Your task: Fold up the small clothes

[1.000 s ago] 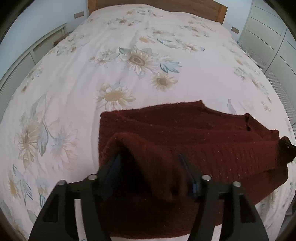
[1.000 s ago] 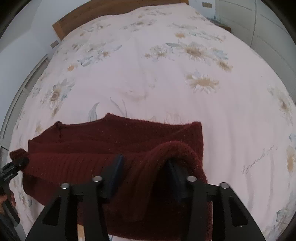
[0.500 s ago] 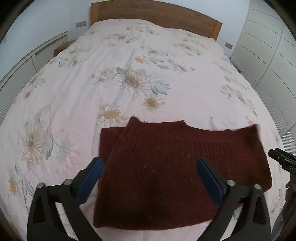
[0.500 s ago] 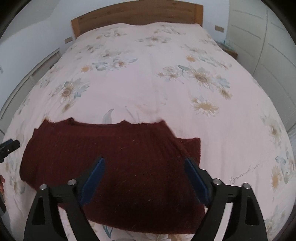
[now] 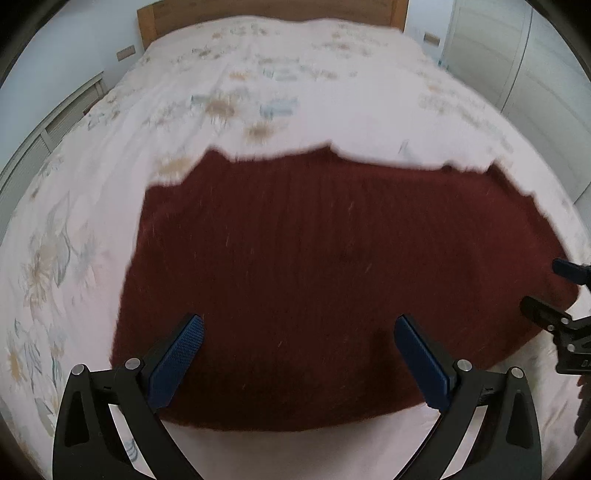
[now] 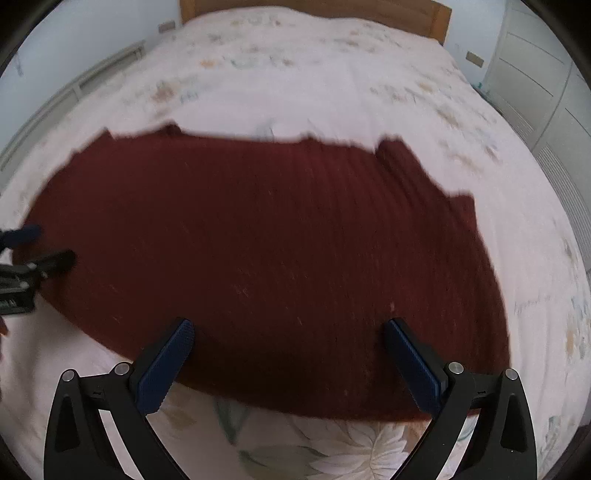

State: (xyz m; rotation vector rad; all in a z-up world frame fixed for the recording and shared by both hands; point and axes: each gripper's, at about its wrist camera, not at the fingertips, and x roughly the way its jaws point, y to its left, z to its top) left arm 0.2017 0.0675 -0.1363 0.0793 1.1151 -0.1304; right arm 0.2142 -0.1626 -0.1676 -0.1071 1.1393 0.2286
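Note:
A dark red knitted sweater (image 5: 332, 266) lies folded flat on the floral bedspread (image 5: 258, 85); it also fills the middle of the right wrist view (image 6: 266, 251). My left gripper (image 5: 299, 332) is open and empty, its blue pads (image 5: 177, 354) spread over the sweater's near left part. My right gripper (image 6: 290, 332) is open and empty over the sweater's near right part. Each gripper shows at the edge of the other's view: the right one (image 5: 565, 295), the left one (image 6: 33, 251). Both views are motion blurred.
The bed has a wooden headboard (image 5: 273, 7) at the far end. White wardrobe doors (image 5: 532, 59) stand to the right and a low white unit (image 6: 92, 74) runs along the left wall. Bedspread (image 6: 332, 74) stretches beyond the sweater.
Both grippers were shut on the sweater's edge a second ago. They let it go, opened wide, and the folded layer now lies flat. Both grippers have since moved closer to the sweater.

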